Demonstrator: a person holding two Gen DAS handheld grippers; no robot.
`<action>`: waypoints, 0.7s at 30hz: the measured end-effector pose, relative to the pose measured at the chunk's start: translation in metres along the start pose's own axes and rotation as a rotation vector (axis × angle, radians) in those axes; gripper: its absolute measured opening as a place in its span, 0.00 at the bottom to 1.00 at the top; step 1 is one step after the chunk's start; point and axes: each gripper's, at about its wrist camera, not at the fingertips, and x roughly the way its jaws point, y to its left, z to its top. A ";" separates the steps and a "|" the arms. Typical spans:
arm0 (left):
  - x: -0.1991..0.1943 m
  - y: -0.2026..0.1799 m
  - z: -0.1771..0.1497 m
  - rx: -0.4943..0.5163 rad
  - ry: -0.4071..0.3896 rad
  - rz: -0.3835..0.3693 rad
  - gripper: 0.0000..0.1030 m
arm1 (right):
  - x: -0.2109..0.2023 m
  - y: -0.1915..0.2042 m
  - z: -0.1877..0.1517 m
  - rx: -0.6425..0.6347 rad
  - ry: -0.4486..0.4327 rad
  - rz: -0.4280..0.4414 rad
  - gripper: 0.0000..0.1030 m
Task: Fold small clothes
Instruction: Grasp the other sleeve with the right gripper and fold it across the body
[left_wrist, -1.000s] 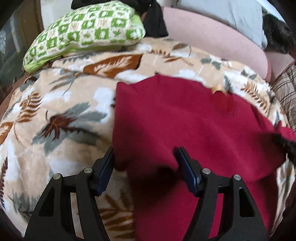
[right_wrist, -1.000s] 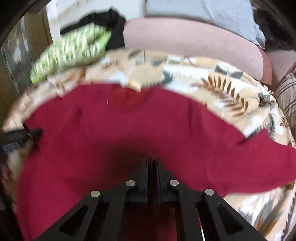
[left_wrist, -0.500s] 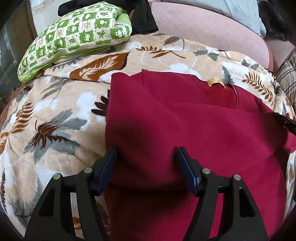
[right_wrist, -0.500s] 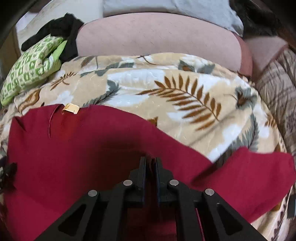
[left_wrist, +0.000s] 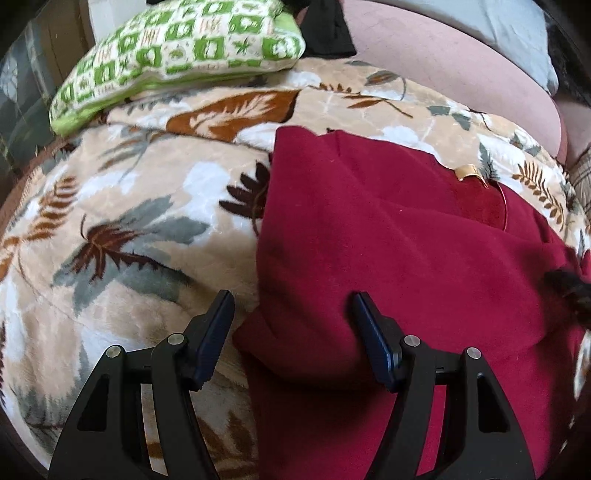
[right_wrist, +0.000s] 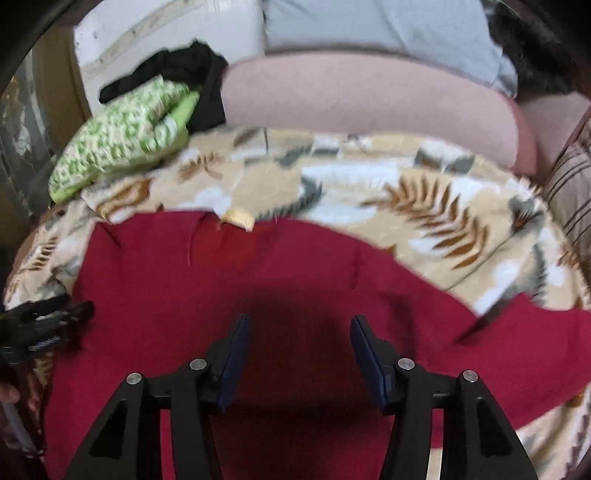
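Note:
A dark red garment (left_wrist: 406, 258) lies on a leaf-patterned blanket (left_wrist: 129, 221), its left side folded over onto the body, a tan neck label (left_wrist: 467, 171) at the far edge. My left gripper (left_wrist: 291, 310) is open over the folded left edge, holding nothing. In the right wrist view the same red garment (right_wrist: 258, 277) spreads wide, one sleeve reaching right (right_wrist: 535, 350). My right gripper (right_wrist: 299, 325) is open just above the cloth's middle. The left gripper's tip (right_wrist: 48, 321) shows at that view's left edge.
A green-and-white patterned pillow (left_wrist: 177, 55) lies at the far left of the blanket (right_wrist: 424, 206). A black cloth (right_wrist: 192, 74) sits behind the pillow (right_wrist: 122, 136). A pink cushion (right_wrist: 369, 103) runs along the back. Striped fabric (right_wrist: 572, 192) is at the right.
My right gripper was shut on the red cloth and has opened, letting it go. The left side of the garment now lies folded over; the left gripper stays open.

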 end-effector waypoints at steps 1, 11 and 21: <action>-0.004 0.000 0.002 -0.002 -0.002 -0.005 0.65 | 0.011 -0.002 -0.002 0.010 0.044 0.001 0.46; -0.025 -0.028 0.013 0.016 -0.028 -0.071 0.65 | -0.011 -0.041 -0.013 0.041 0.037 -0.117 0.48; -0.027 -0.046 0.007 0.017 0.012 -0.118 0.65 | -0.066 -0.125 -0.046 0.273 -0.033 -0.100 0.48</action>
